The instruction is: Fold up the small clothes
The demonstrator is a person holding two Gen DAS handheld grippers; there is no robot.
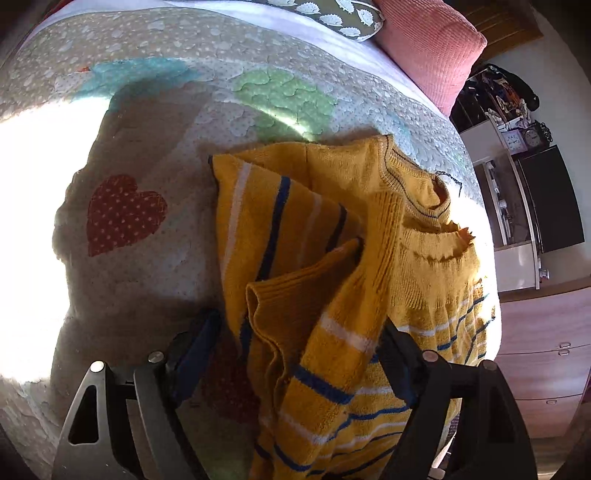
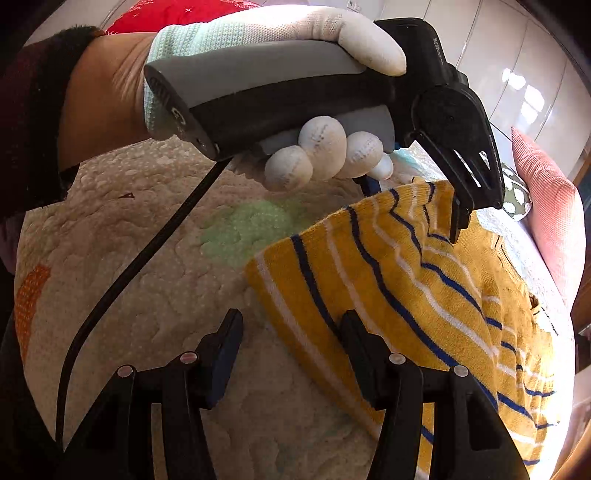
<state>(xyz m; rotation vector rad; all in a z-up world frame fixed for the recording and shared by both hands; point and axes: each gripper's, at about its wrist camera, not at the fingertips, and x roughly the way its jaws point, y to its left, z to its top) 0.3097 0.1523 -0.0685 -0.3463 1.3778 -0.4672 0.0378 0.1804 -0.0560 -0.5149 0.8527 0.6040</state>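
Observation:
A small yellow knit sweater (image 1: 325,229) with blue and white stripes lies partly folded on a quilted bedspread (image 1: 147,147). My left gripper (image 1: 299,332) is open, its jaws wide apart on either side of a raised sleeve fold of the sweater. In the right wrist view the left gripper (image 2: 413,199), held by a white-gloved hand (image 2: 325,155), hovers over the sweater's (image 2: 388,280) far edge. My right gripper (image 2: 291,343) is open and empty, just above the bedspread (image 2: 147,258) at the sweater's near left edge; its right finger (image 2: 358,350) touches the hem.
A pink pillow (image 1: 428,48) and a patterned grey pillow (image 1: 332,14) lie at the head of the bed. A red heart patch (image 1: 122,214) is sewn on the quilt. Shelves, drawers and a dark screen (image 1: 550,206) stand right of the bed. A black cable (image 2: 129,277) hangs from the left gripper's handle.

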